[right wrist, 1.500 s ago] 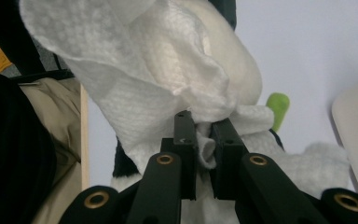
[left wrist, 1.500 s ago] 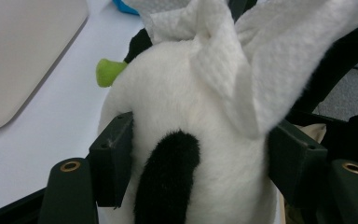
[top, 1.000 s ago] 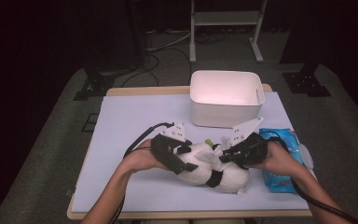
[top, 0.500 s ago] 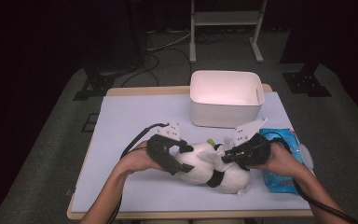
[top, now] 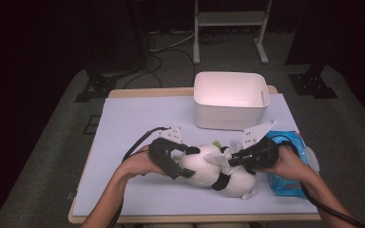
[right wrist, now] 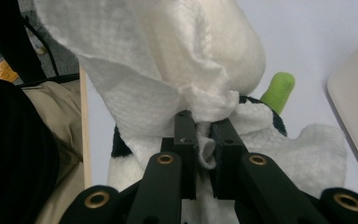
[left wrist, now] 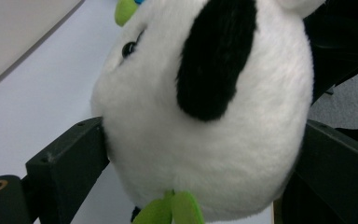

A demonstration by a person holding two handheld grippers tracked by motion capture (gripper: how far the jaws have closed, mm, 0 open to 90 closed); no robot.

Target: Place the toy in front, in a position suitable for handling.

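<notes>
Low in the frame's middle, on the desk (top: 138, 118), lies the plush panda (top: 214, 166). Left gripper (top: 173, 159) has just been opening, its wide jaws flanking the head, so its hold is loosening. Right gripper (right wrist: 204, 140) pinches a white wipe (right wrist: 168, 79) against the toy, likely for wiping.

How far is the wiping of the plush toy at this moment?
Done: a white wet wipe is out of the blue wipe pack and pinched in the right claw. In hand: it lies against the white-and-black plush toy, whose head sits between the left claw jaws, which have just been opening. Left: perhaps the white bin.
</notes>
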